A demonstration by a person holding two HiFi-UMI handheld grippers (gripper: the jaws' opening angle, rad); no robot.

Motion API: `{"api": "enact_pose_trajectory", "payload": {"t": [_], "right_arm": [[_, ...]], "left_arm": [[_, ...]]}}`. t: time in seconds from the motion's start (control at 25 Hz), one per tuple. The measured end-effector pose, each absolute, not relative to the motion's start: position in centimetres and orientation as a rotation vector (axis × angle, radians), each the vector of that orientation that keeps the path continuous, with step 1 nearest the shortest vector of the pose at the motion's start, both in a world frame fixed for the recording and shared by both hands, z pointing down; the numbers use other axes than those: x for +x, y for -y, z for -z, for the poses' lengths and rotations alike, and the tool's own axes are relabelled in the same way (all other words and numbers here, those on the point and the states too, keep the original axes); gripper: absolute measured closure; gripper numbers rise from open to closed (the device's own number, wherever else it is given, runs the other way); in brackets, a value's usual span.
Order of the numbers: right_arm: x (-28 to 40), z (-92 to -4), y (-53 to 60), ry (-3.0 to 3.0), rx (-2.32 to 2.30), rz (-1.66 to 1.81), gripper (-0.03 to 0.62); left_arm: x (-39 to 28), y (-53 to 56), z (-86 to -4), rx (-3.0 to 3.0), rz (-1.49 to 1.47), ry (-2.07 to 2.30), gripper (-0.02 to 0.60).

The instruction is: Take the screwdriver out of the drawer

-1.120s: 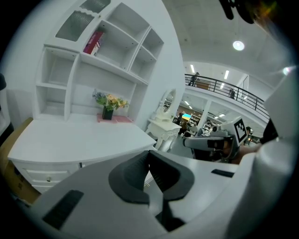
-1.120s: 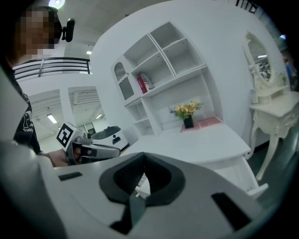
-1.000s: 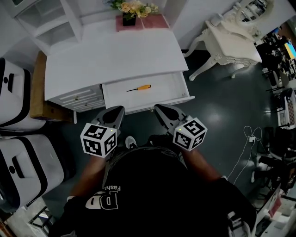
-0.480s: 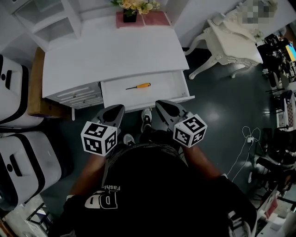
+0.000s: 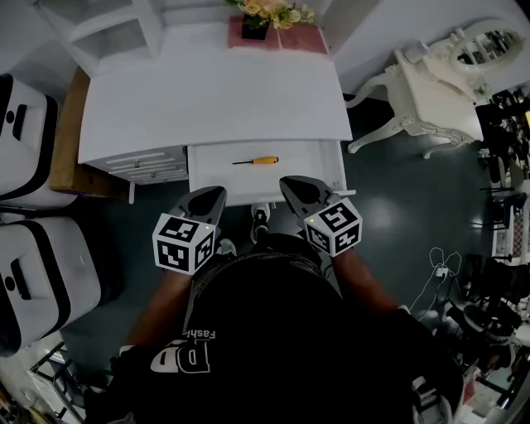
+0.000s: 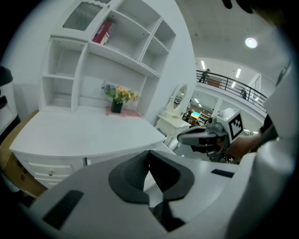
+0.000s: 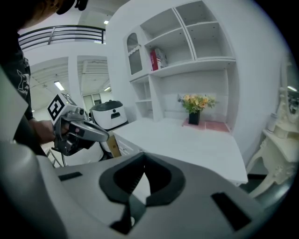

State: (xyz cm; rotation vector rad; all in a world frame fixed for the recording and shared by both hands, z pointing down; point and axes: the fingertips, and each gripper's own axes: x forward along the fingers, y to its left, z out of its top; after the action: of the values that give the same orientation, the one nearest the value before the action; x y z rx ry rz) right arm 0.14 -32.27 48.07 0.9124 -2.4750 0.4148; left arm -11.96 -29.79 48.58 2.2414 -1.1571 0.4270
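Observation:
An orange-handled screwdriver (image 5: 257, 161) lies crosswise in the open white drawer (image 5: 315, 166) under the desk top. In the head view both grippers hover side by side at the drawer's near edge, empty. My left gripper (image 5: 214, 194) is just short of the drawer front, left of the screwdriver. My right gripper (image 5: 290, 182) reaches over the drawer's front edge, right of the screwdriver. In the gripper views the left gripper (image 6: 149, 152) and the right gripper (image 7: 144, 157) each show the jaw tips meeting, shut on nothing. The screwdriver is hidden in both gripper views.
The white desk (image 5: 215, 91) carries a flower pot (image 5: 257, 25) on a pink mat and a shelf unit (image 6: 117, 51) at the back. Closed small drawers (image 5: 137, 163) sit left of the open one. White cases (image 5: 21, 149) stand left, an ornate white chair (image 5: 431, 91) right.
The person has stepped closer to the desk. Both grippers have moved forward to the drawer's front edge, and the right one now overlaps it. The screwdriver has not moved.

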Motion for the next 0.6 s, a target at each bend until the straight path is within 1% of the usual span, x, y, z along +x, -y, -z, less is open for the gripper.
{"api": "enact_pose_trajectory", "payload": {"t": [0.32,0.6], "right_arm": [[-1.1,-52.5,35.6,2.372,0.702,-0.268,0.585],[-1.3,-57.5,37.5,2.262,0.561,-0.219,0.584]], "left_arm": [[-12.4,32.4,-52.1,2.157,-0.496,1.205,0.568],[-12.5,33.6,-55.0,2.07,-0.531,1.216,0.568]]}}
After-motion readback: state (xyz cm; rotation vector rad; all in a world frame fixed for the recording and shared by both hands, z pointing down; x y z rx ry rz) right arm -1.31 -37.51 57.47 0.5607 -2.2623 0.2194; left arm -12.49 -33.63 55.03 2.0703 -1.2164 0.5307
